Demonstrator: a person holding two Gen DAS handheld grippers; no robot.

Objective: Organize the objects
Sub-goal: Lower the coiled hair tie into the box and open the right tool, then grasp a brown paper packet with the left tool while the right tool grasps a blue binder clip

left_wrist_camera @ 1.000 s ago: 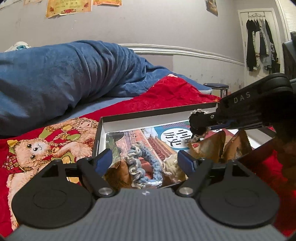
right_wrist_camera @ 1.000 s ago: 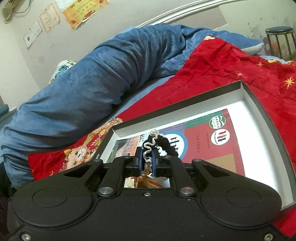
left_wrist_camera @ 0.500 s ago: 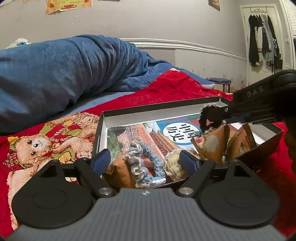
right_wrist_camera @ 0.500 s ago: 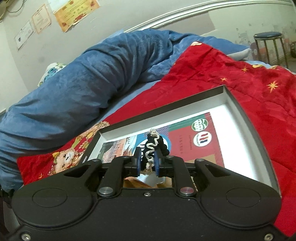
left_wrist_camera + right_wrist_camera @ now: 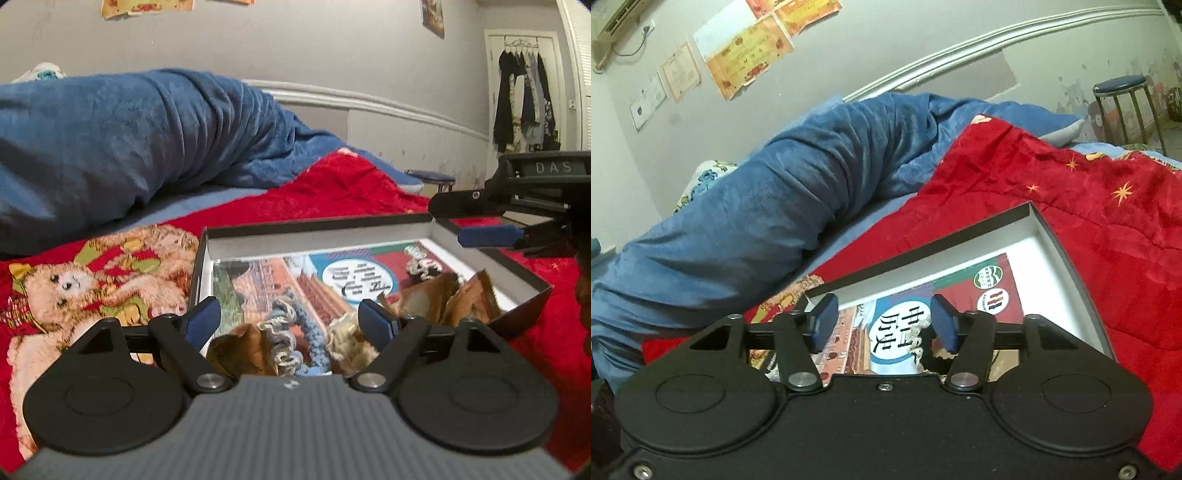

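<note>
Released from the right claw, whose jaws have just been opened and now stand empty, the hair tie is left in the box, just below that claw.

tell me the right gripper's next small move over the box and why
Probably lift the right gripper back, clear of the box. Its jaws have just been opening, and the black-and-white scrunchie now lies inside, free of the pads.
</note>
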